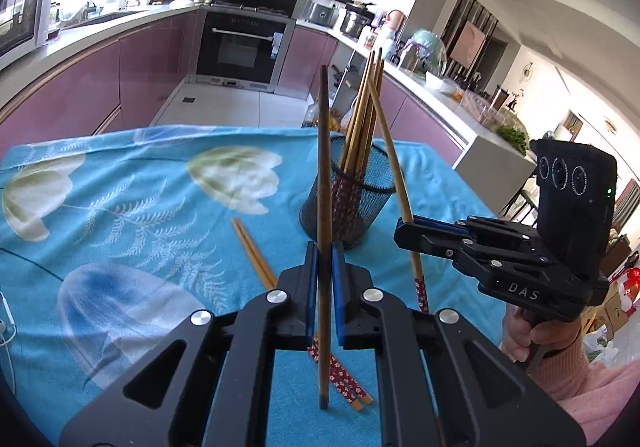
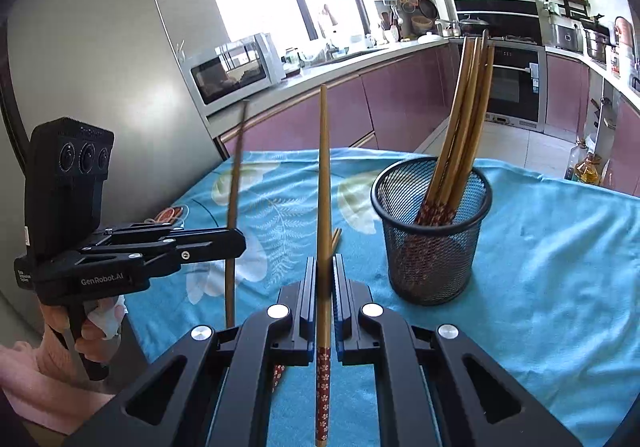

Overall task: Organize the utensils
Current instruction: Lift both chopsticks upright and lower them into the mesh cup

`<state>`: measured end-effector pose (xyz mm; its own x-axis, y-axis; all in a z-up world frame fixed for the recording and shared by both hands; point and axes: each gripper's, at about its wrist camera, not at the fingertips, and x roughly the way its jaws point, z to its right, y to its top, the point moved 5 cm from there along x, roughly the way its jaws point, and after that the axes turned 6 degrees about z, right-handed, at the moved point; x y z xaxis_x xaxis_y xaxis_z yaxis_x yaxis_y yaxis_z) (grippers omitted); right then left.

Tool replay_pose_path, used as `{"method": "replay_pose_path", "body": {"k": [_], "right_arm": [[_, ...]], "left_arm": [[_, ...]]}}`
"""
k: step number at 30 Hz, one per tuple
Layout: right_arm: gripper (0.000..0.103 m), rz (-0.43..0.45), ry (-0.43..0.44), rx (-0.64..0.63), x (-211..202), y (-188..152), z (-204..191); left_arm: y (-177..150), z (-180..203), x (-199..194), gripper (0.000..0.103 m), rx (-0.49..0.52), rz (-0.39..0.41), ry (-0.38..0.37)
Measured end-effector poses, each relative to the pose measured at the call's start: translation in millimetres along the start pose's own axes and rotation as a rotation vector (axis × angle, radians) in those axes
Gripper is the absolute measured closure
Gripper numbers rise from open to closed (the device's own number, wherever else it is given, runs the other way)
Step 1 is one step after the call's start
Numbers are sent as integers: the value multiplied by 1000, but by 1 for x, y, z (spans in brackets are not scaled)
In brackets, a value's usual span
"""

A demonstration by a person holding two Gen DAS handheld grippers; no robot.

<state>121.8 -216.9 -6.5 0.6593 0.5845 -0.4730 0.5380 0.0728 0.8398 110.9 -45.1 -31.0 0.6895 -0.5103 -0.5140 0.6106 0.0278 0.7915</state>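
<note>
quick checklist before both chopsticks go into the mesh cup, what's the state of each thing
1. Left tongs shut on dark chopstick: ok.
2. Right tongs shut on flowered chopstick: ok.
3. Both sticks near upright, patterned ends down: ok.
4. Mesh cup standing upright on blue cloth: ok.
5. Room in cup beside the bundle: ok.
6. Pair of chopsticks lies on the cloth, not in the cup: not ok.
</note>
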Motion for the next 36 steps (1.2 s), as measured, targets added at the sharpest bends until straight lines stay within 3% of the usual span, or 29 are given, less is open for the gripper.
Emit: {"method": "replay_pose_path", "body": {"k": [12,26,31,36], "right_arm": [[97,110,-47,3,-16,42,28],[97,222,-73,-18,-12,96,42],[97,245,-89,-25,-14,108,45],[97,196,-78,-11,-7,98,48]], "left_arm": [[52,14,-14,95,-11,118,-62],[123,34,-7,95,24,204,-65],[144,39,-2,95,45,225,-57],[143,37,17,95,52,188,-43]]}}
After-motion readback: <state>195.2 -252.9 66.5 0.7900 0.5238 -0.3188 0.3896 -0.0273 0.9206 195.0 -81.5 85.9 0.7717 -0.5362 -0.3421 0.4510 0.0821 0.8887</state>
